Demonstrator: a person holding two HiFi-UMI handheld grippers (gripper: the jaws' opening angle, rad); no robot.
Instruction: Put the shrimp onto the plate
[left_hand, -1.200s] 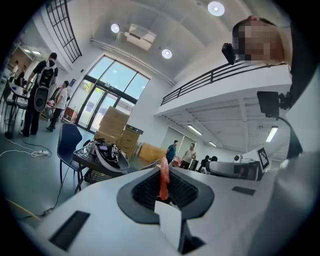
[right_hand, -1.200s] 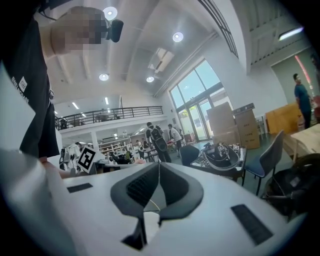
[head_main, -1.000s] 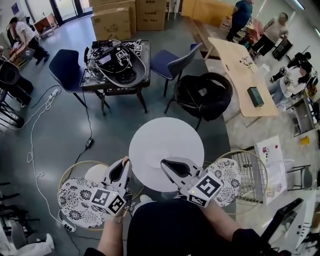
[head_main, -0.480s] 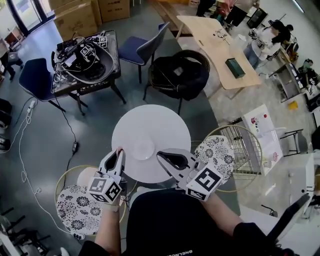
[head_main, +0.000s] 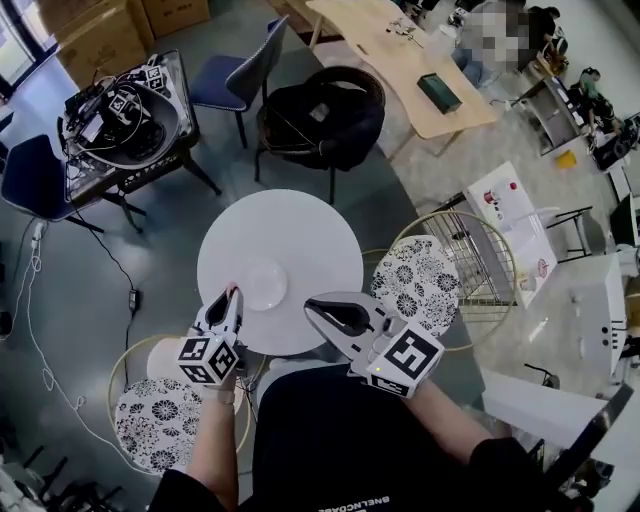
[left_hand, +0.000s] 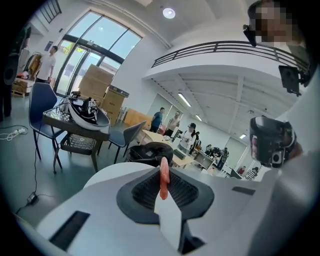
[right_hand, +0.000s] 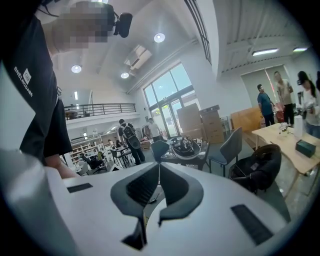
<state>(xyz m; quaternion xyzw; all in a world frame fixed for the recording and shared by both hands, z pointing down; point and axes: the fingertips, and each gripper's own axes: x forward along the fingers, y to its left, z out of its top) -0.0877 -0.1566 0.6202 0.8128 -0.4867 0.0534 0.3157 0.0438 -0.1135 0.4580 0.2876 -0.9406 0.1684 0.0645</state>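
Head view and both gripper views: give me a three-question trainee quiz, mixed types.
1. True or false: the left gripper has the shrimp clamped between its jaws.
2. Pick one. The right gripper is: A) shut on the shrimp, B) shut with nothing between its jaws, C) wide open.
3. Fill in: the plate sits empty on the round white ____.

Key: 1 true; 2 B; 3 table.

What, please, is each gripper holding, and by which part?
The left gripper pinches a shrimp by its lower end; the right gripper holds nothing.
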